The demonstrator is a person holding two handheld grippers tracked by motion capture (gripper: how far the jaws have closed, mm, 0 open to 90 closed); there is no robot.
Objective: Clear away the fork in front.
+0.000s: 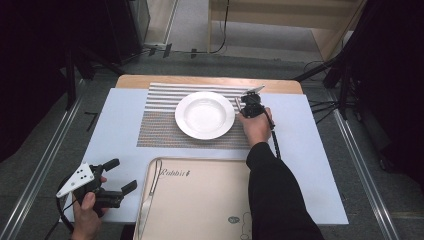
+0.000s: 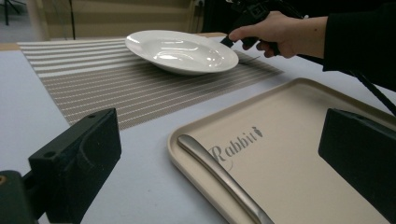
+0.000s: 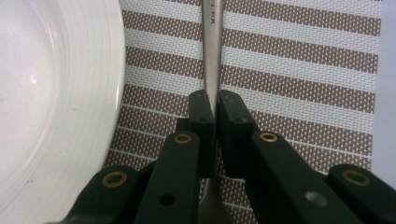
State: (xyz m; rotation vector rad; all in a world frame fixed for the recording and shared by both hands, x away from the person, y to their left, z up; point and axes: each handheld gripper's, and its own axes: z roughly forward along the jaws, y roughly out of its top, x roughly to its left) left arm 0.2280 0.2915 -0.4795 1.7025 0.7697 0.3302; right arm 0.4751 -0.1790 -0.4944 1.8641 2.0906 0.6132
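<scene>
Metal utensil handle (image 3: 212, 42): slim, flat, silver, pinched between the jaws of the right gripper (image 3: 214, 116), over the striped placemat (image 3: 299, 60) just beside the white plate (image 1: 204, 115). Left gripper (image 1: 122, 176): jaws spread, held near the beige tray (image 1: 210, 200), on which another metal utensil (image 2: 224, 177) is laid.

Glossy white glazed plate (image 1: 204, 115) on a coarse woven striped placemat (image 1: 160, 125); brushed metal cutlery handle (image 3: 212, 46); matt black plastic tool (image 3: 212, 121); smooth beige tray (image 1: 200, 200).
</scene>
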